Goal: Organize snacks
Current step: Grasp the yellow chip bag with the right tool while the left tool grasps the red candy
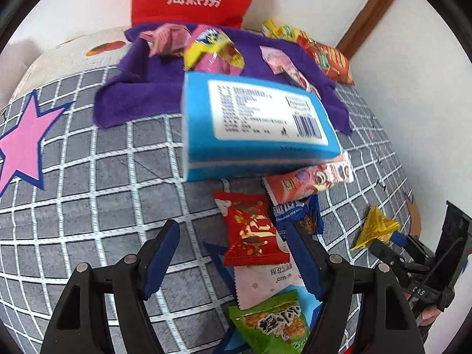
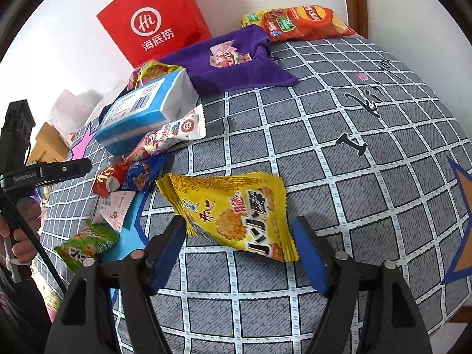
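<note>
- Between your right gripper's wide-open, empty fingers lies the yellow snack packet.
- Only your left view shows your left gripper, also spread wide, straddling the red packet.

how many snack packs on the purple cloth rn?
3 in the left wrist view: pink pack at its far left, yellow-pink pack mid, pale pink pack right. More may hide behind the blue box.
</note>
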Demonstrator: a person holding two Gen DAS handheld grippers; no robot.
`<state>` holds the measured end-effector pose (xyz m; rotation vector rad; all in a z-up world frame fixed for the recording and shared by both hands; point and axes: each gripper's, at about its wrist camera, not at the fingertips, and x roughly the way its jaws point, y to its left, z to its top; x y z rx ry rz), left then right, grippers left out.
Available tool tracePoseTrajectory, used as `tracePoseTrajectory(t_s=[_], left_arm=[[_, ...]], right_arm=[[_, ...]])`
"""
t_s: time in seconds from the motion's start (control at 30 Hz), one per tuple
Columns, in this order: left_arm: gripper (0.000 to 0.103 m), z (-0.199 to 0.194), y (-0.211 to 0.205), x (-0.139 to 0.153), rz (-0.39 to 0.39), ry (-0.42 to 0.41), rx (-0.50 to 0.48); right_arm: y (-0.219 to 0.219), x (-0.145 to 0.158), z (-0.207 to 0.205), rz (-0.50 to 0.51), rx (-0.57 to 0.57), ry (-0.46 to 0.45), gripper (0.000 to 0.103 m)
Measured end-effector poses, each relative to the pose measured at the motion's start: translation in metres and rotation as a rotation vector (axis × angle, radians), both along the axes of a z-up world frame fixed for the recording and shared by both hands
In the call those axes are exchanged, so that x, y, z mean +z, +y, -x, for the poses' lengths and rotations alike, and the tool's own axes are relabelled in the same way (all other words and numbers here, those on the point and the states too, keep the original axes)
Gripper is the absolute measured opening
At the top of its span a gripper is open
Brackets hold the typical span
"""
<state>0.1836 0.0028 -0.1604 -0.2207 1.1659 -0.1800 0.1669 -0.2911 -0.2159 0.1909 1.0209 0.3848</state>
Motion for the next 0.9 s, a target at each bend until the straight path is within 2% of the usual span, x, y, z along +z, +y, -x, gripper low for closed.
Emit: tracePoseTrajectory(t_s=[0.23, 0.33, 0.4, 0.43, 0.5, 0.53, 0.7, 0.9], left_arm=[[0.071, -0.012, -0.017, -0.022, -0.017, 0.045, -0.025], [0.069, -0.013, -0.023, -0.025, -0.048, 0.032, -0.035], [0.06, -0.014, -0.024, -0.025, -0.071, 0.02, -0.039], [0.059, -0.014, -0.024, -0.024, -0.073, 0.014, -0.036], [0.044, -0.015, -0.021, -0.024, -0.058, 0.01, -0.038], [0.04, -0.015, -0.019, -0.024, -0.051, 0.011, -0.041], [0.038, -0.009, -0.009, -0.017, -0.027, -0.015, -0.044], [0.038, 0.007, 0.01, -0.004, 0.027, -0.043, -0.029]], right_arm=[[0.007, -0.008, 0.0, 0.018, 0.021, -0.034, 0.08], [0.008, -0.008, -0.001, 0.027, 0.025, -0.046, 0.08], [0.01, -0.009, -0.001, 0.041, 0.03, -0.055, 0.079], [0.011, -0.009, -0.001, 0.049, 0.031, -0.059, 0.075], [0.012, -0.008, -0.001, 0.057, 0.034, -0.064, 0.067], [0.011, -0.007, -0.001, 0.052, 0.034, -0.062, 0.065], [0.013, -0.003, 0.001, 0.03, 0.042, -0.06, 0.06], [0.022, 0.013, 0.01, 0.025, 0.049, -0.082, 0.06]])
